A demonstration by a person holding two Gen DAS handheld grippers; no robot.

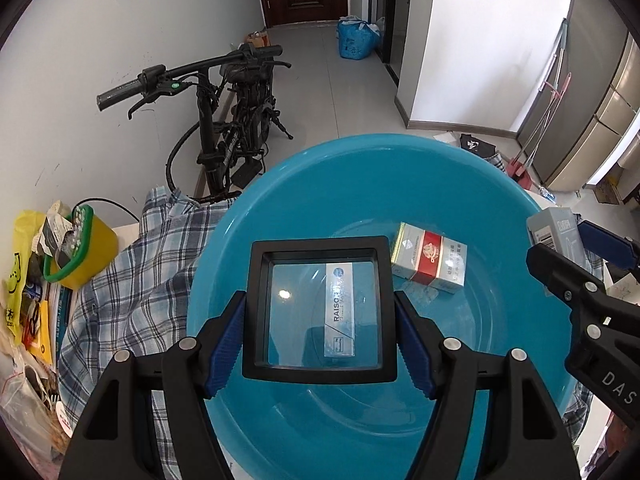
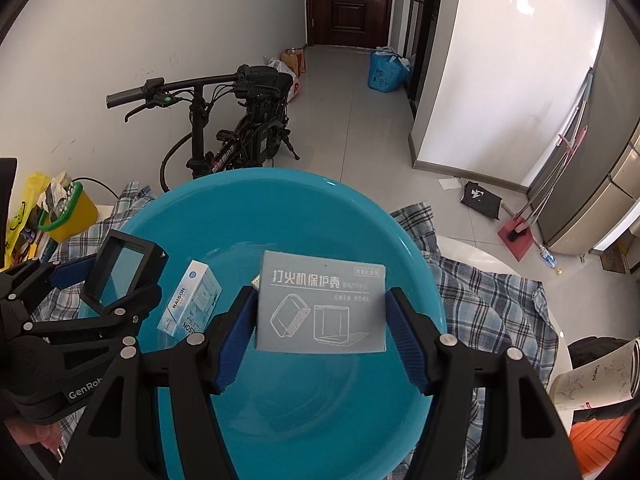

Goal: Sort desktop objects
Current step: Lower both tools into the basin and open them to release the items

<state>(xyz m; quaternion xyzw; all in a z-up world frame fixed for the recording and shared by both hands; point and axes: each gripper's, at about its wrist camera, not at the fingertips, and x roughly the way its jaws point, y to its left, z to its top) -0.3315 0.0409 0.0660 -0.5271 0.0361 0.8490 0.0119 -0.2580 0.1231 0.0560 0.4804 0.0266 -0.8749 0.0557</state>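
Observation:
My left gripper [image 1: 320,340] is shut on a black-framed clear display case [image 1: 320,308], held over the blue basin [image 1: 360,168]. Through its window a pale RAISON box [image 1: 340,308] shows on the basin floor. A red and silver cigarette pack [image 1: 428,258] lies beside it. My right gripper [image 2: 320,336] is shut on a grey lighter-case box [image 2: 322,300], also above the blue basin [image 2: 248,192]. In the right wrist view the left gripper [image 2: 100,280] with the display case [image 2: 124,268] stands at the left, near the RAISON box [image 2: 192,300]. The right gripper [image 1: 560,256] enters the left wrist view at the right edge.
The basin rests on a plaid cloth [image 1: 140,280] on a white table [image 2: 480,256]. A yellow bucket [image 1: 80,248] and clutter stand at the left. A marbled cup [image 2: 592,380] sits at the right. A folding bike [image 1: 224,120] stands on the floor behind.

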